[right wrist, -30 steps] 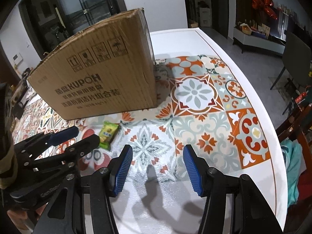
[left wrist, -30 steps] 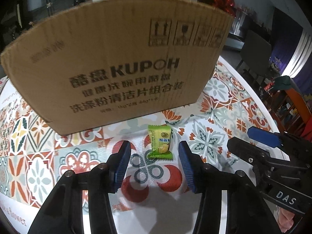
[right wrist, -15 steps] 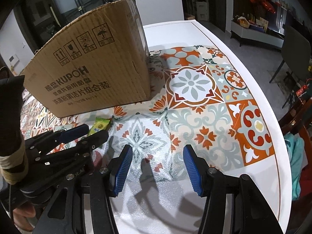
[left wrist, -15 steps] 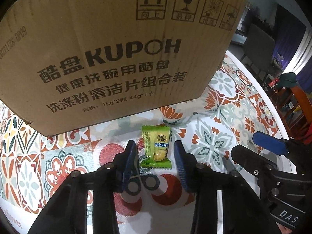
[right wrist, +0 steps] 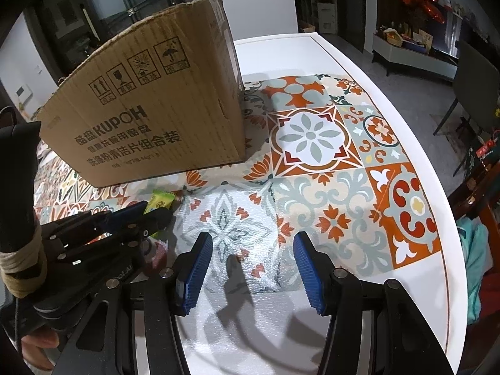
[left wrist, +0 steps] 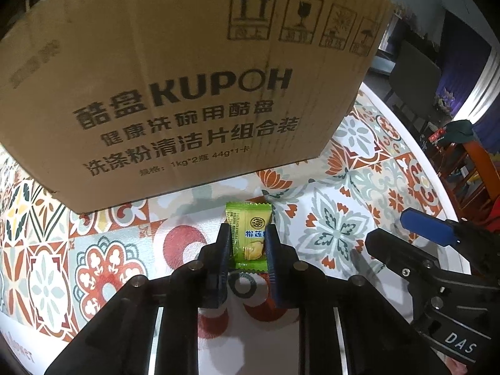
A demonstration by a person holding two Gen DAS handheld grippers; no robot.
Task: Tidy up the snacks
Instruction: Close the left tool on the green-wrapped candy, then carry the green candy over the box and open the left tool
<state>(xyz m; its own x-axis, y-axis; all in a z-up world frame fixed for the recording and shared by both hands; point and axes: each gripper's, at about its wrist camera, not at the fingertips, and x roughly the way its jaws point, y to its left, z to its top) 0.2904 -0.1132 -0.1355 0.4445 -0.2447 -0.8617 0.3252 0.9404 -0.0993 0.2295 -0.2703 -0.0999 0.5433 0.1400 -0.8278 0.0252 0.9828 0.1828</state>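
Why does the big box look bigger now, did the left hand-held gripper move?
Yes. The left hand-held gripper moved forward toward the cardboard box and closed around the green candy.

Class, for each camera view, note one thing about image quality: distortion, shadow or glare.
Left wrist view: fisheye bows the cardboard box edges; black vignette fills the corners. Right wrist view: the right gripper casts dark finger shadows on the patterned tablecloth, with pale glare near them; the table edge curves.

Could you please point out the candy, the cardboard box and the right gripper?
candy (left wrist: 250, 234): left wrist view, wrapper front.
cardboard box (left wrist: 187, 93): left wrist view, printed side.
right gripper (right wrist: 253, 268): right wrist view, between fingertips.
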